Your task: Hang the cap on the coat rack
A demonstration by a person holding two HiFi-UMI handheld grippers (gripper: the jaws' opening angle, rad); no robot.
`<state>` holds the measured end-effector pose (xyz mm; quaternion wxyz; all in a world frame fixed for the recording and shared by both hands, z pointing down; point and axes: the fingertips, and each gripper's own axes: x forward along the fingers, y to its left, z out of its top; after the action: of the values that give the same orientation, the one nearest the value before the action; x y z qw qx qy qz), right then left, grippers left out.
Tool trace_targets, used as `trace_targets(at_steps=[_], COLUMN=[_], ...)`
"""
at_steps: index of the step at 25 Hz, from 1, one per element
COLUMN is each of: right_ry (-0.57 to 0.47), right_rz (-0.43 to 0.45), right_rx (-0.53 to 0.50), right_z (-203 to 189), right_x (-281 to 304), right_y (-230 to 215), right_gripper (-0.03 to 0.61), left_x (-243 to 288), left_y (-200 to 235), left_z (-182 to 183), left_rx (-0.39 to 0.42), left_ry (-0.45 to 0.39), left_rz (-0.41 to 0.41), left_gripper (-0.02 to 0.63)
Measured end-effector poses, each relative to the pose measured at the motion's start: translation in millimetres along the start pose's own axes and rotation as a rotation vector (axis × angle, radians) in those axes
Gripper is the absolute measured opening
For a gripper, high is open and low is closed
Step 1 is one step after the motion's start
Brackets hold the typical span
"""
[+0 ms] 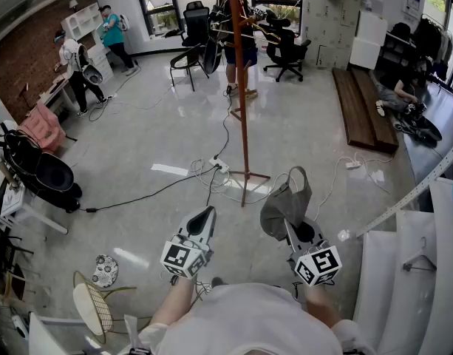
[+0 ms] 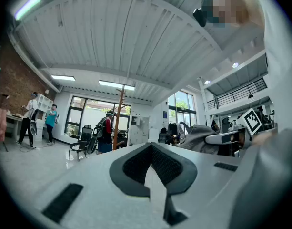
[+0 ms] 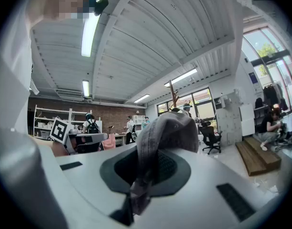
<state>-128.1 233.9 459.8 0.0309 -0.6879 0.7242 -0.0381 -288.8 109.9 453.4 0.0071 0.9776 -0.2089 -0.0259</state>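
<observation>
Our right gripper is clamped tight on the cap. Beside it, our left gripper is closed and empty. The rack stands ahead, between them.

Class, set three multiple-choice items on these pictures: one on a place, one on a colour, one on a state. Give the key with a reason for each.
1. Where does the coat rack stand?
A. On the floor, ahead of the person
B. On a table
C. Behind the person

2. What colour is the cap?
A. Red
B. Grey
C. Yellow

3. How is the right gripper?
A. Open and empty
B. Shut on the cap
C. Lying on the floor

Key:
1 A: the head view shows its pole rising from the floor in front.
2 B: its cloth is grey.
3 B: the jaws pinch the cap's cloth.
</observation>
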Motion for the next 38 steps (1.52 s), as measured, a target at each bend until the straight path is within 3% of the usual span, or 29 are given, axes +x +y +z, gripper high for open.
trace_targets(at_steps=[12, 38], right_ry=[-0.017, 0.024], right_rz=[0.000, 0.033], right_rx=[-0.001, -0.036], right_z=[10, 4], right_x=[8, 21], right_y=[-7, -33], right_gripper=[0.029, 0.029], left_x=[20, 50], left_y=[-13, -11], left_z=[5, -2], left_rx=[0.026, 0.019], left_ry=[0.010, 0.028], left_rz=[-0.046, -0.021], left_gripper=[0.010, 0.010])
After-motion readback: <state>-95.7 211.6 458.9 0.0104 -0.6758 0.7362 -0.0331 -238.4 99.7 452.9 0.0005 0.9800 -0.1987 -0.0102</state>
